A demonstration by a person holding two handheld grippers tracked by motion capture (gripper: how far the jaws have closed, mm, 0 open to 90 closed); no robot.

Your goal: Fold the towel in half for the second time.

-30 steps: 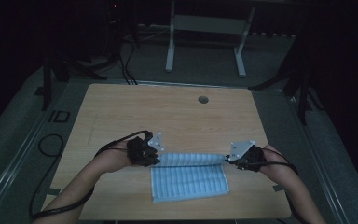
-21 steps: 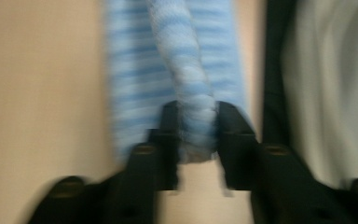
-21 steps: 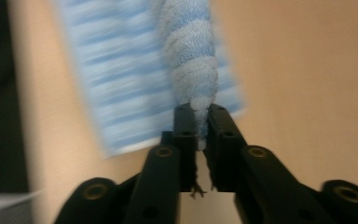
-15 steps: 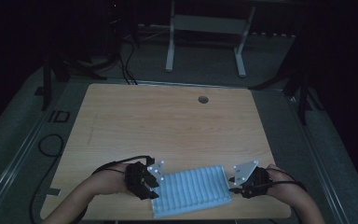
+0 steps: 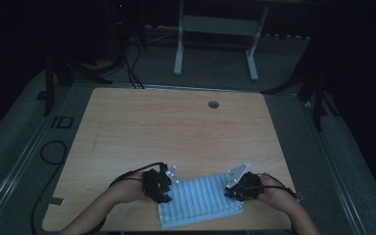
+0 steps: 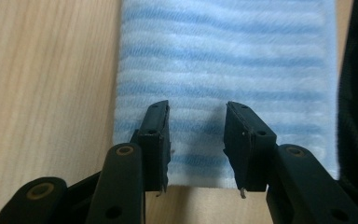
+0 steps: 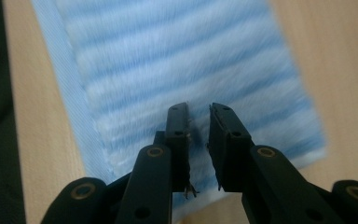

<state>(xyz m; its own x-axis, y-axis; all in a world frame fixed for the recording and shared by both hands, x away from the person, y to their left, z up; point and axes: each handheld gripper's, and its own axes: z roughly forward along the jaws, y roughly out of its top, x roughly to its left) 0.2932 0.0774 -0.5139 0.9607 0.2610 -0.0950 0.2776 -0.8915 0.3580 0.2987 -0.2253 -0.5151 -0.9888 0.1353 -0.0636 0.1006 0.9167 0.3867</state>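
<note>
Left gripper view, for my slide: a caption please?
Open left tongs poised over the near edge of a folded blue-striped towel on a wooden table.

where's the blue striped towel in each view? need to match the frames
High view: the folded light-blue striped terry towel lies at the table's near edge, between the left gripper and right gripper.
Left gripper view: it covers the upper middle, its short edge under the open jaws.
Right gripper view: it runs slantwise across the middle, its corner under the jaws.
Shared landmark: the light wooden tabletop beside the towel.
</note>
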